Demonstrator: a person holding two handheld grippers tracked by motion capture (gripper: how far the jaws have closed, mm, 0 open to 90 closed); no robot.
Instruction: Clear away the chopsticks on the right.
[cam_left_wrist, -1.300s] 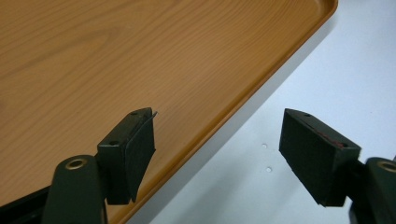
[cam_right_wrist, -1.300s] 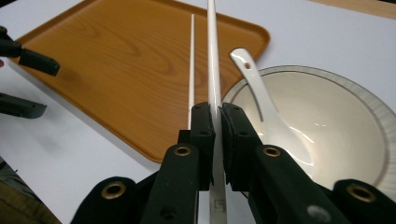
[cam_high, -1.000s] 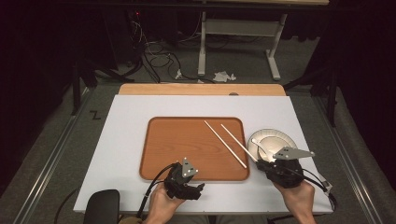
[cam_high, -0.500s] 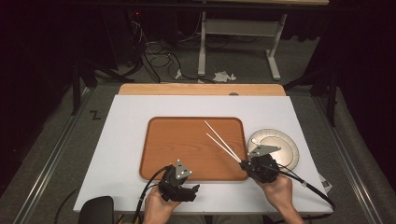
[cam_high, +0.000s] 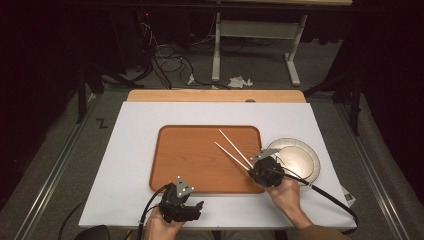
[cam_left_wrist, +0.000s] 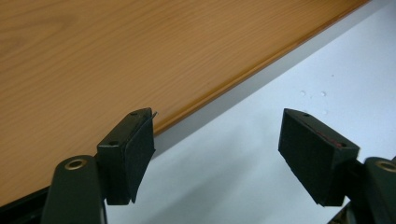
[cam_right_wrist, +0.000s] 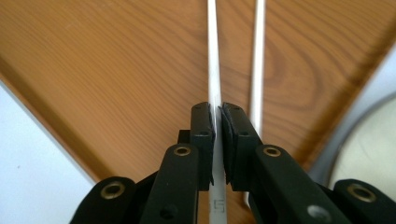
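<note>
Fingers of your right gripper pinch one white chopstick, its small mark unreadable; your left gripper gapes wide beside the tray.

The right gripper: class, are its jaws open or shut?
Shut. In the right gripper view, the right gripper pinches one white chopstick between both jaws; the second chopstick lies free on the wooden tray.

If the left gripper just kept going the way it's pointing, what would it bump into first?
Probably the wooden tray. The left gripper is open over the white table, pointing at the tray's near edge, one jaw already by its rim. How high it is above the table is hard to tell.
</note>
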